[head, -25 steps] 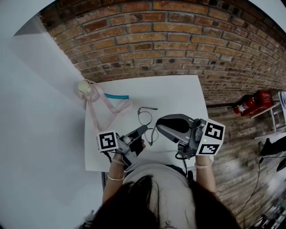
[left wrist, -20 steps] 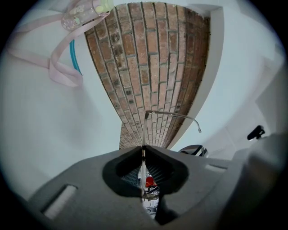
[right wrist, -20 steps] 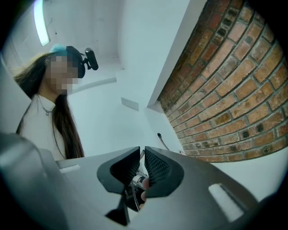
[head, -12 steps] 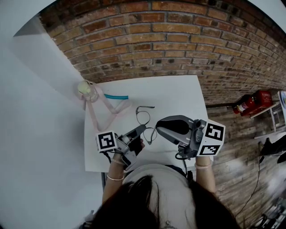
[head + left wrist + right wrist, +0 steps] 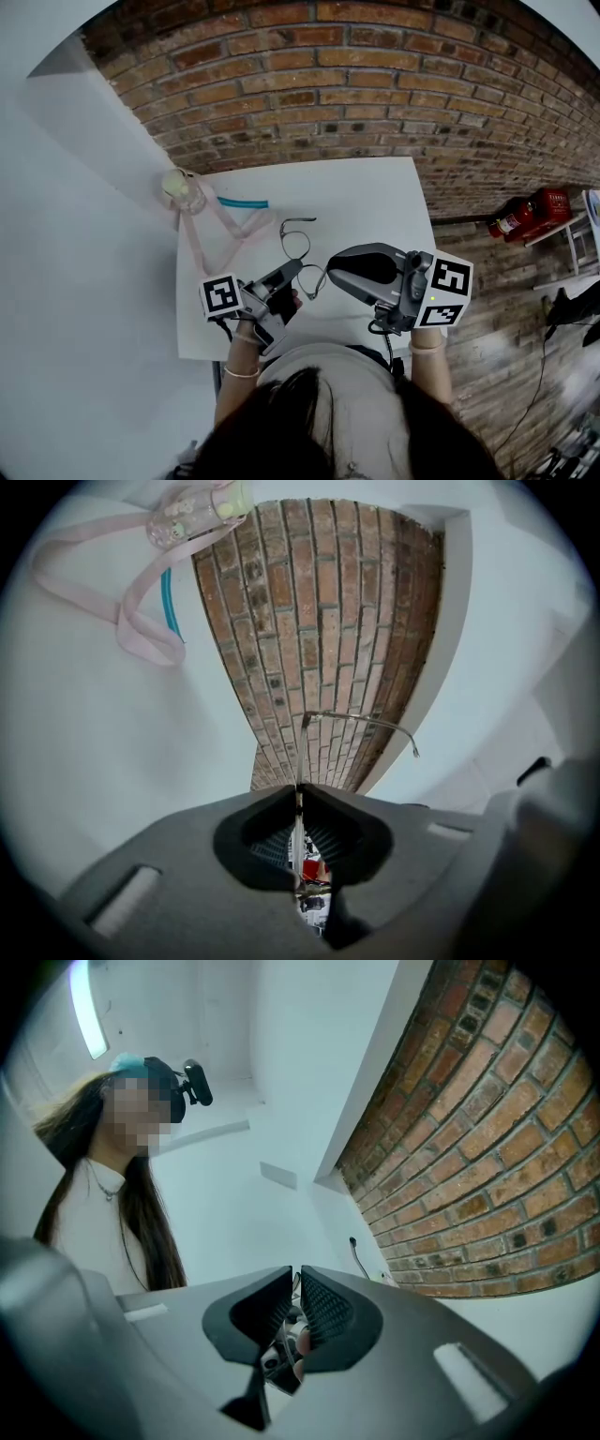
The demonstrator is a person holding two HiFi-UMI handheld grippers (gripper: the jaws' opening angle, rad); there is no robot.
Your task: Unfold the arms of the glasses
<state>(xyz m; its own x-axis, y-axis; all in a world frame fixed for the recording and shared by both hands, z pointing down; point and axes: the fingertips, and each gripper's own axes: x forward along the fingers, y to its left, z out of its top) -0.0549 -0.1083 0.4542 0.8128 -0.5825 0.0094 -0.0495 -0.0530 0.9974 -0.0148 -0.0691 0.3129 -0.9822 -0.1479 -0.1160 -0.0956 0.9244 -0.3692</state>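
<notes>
Though wiry, glasses (image 5: pixel 296 246) in left tongs (image 5: pixel 298 799).

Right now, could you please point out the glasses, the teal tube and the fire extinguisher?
glasses (image 5: pixel 294 246): head view, on the far lens.
tube (image 5: pixel 244 202): head view, on its middle.
fire extinguisher (image 5: pixel 516 219): head view, on its red body.

The right gripper (image 5: pixel 330 270) hides part of the glasses (image 5: pixel 296 246).

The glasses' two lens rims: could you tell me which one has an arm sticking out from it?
On the glasses, the far rim, nearer the brick wall: an arm juts sideways from its top. The near rim shows none.
</notes>
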